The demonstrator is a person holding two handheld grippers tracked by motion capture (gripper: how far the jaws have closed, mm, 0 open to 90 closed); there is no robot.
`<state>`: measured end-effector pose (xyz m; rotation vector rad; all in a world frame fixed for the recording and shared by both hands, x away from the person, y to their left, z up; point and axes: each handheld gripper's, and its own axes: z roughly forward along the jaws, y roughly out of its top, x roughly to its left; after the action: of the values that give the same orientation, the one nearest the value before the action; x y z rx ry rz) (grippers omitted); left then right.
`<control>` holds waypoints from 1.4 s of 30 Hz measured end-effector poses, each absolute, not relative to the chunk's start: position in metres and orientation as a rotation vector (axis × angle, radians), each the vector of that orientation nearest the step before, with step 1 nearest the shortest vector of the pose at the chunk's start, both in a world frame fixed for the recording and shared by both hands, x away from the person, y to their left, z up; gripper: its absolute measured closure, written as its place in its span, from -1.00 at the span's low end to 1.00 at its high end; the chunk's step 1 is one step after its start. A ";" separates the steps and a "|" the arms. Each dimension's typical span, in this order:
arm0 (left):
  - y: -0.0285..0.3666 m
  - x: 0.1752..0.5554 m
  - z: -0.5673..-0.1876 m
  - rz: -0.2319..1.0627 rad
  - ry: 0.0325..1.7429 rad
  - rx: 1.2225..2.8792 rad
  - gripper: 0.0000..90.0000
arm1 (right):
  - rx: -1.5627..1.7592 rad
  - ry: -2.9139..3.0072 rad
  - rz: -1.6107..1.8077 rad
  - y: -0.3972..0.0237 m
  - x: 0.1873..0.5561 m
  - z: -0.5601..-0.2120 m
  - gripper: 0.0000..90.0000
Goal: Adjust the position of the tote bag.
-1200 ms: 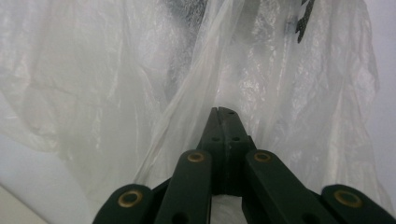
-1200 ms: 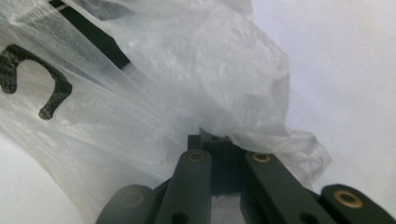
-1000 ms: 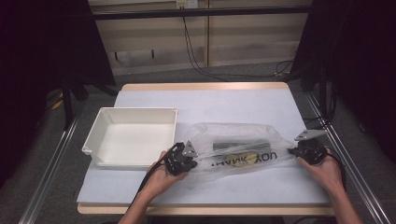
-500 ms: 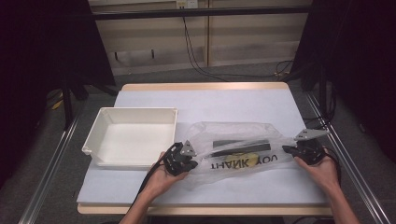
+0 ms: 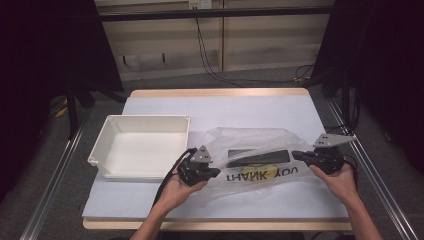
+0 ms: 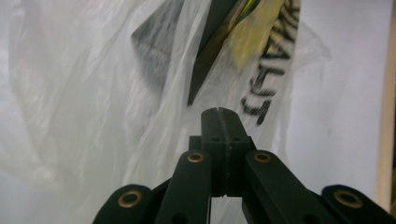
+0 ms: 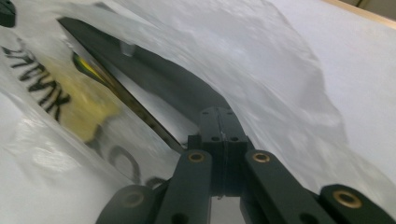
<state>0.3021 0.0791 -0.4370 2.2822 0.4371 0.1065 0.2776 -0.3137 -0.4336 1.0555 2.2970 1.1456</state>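
A person seated at a bench (image 5: 150,197) covered with a pale sheet stretches a clear plastic carrier bag (image 5: 252,150) between two hand-held grippers. The bag, printed with black "THANK YOU" lettering over a yellow mark, lies just to the right of a white plastic bin (image 5: 140,147), which sits open-topped on the left half of the bench. Inside the bag a flat black rectangular object (image 5: 259,156) lies lengthwise, seen through the film in the high view and as a dark slab in both gripper views.

The left gripper (image 5: 212,172) is held at the bag's left edge, between the bin's near right corner and the lettering; in the left gripper view (image 6: 222,116) its fingers are pressed together, and the film bunches around their tips, so they appear to be pinching the plastic. The right gripper (image 5: 296,155) is at the bag's far right end, well apart from the bin; in the right gripper view (image 7: 220,116) its fingers are likewise pressed together with the bag's film gathered against them. The person's left hand (image 5: 177,192) and right hand (image 5: 340,180) each wrap a gripper's body, forearms entering from the near edge of the bench.
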 end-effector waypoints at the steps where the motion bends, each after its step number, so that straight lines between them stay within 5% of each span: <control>1: 0.076 0.302 -0.435 0.094 0.428 2.280 1.00 | 1.042 2.302 1.159 -0.311 0.278 -0.433 1.00; 14: 0.047 0.307 -0.424 0.020 0.404 2.234 1.00 | 0.852 2.390 1.257 -0.265 0.287 -0.404 1.00; 26: 0.013 0.322 -0.448 0.019 0.405 2.310 1.00 | 0.768 2.571 1.190 -0.211 0.322 -0.428 1.00; 34: 0.007 0.316 -0.463 0.018 0.379 2.384 1.00 | 0.811 2.553 1.157 -0.213 0.342 -0.432 1.00; 42: 0.007 0.317 -0.469 0.006 0.404 2.380 1.00 | 0.725 2.571 1.245 -0.214 0.312 -0.420 1.00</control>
<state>0.3167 0.0073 -0.4686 2.3798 0.4036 0.0059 0.3124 -0.2135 -0.4196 0.7245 2.5714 1.2451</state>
